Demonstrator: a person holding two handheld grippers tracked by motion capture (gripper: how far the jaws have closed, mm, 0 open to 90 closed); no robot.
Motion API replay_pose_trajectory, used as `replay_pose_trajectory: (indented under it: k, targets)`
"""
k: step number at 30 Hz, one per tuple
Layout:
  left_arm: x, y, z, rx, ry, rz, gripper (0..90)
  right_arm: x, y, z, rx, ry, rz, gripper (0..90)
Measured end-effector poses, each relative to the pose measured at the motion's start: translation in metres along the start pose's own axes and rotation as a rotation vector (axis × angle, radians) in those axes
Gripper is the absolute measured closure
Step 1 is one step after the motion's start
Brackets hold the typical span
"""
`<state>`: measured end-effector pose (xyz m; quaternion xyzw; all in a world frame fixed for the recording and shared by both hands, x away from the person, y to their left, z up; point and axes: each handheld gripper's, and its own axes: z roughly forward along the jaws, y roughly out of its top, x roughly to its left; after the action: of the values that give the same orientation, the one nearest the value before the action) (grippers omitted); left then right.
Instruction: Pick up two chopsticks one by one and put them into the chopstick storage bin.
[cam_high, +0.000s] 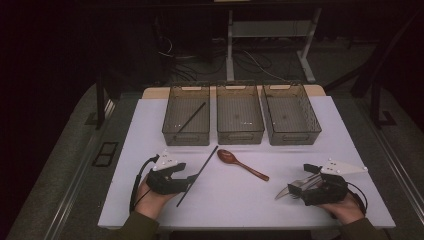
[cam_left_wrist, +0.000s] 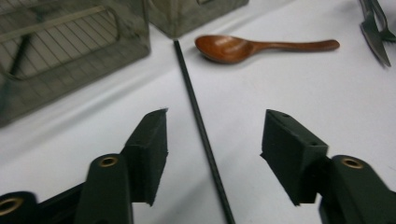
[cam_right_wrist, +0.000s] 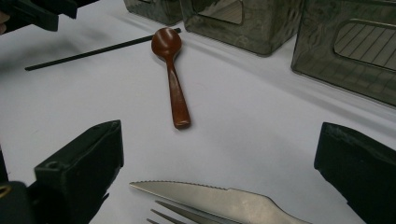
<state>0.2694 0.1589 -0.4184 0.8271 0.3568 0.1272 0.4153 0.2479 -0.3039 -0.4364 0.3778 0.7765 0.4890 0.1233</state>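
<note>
A black chopstick (cam_high: 198, 175) lies slantwise on the white table (cam_high: 300, 155). My left gripper (cam_high: 191, 180) straddles its near half, and in the left gripper view the chopstick (cam_left_wrist: 201, 126) runs between the jaws with a gap on each side, so the gripper (cam_left_wrist: 217, 119) is open. A brown wooden spoon (cam_high: 241, 163) lies at the table's middle. At the right, my right gripper (cam_high: 298, 188) is open around a steel knife (cam_right_wrist: 219, 198) and a fork (cam_right_wrist: 173, 212) lying flat on the table, the pads well clear of both.
Three grey mesh bins stand in a row at the back: left (cam_high: 185, 138), middle (cam_high: 240, 138), right (cam_high: 295, 138). The left bin holds another black chopstick (cam_high: 192, 117). The table's front edge is just below both hands.
</note>
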Motion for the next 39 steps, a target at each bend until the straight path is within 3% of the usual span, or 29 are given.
replay_pose_trajectory:
  k: [6,12,27,39]
  targets:
    - [0.000,-0.007,0.012,0.046,-0.031,-0.016,56.6,0.000,0.000,0.000,0.002,-0.002,-0.001,1.7]
    - [-0.001,-0.009,0.020,0.084,-0.028,0.003,66.1,0.000,0.000,0.000,0.003,-0.003,-0.002,1.7]
    - [-0.005,-0.010,0.027,0.152,0.010,0.054,76.4,0.000,0.000,0.000,0.004,-0.003,-0.006,1.7]
    - [-0.005,-0.010,0.028,0.164,0.027,0.073,83.0,0.001,0.000,0.000,0.002,-0.002,-0.007,1.7]
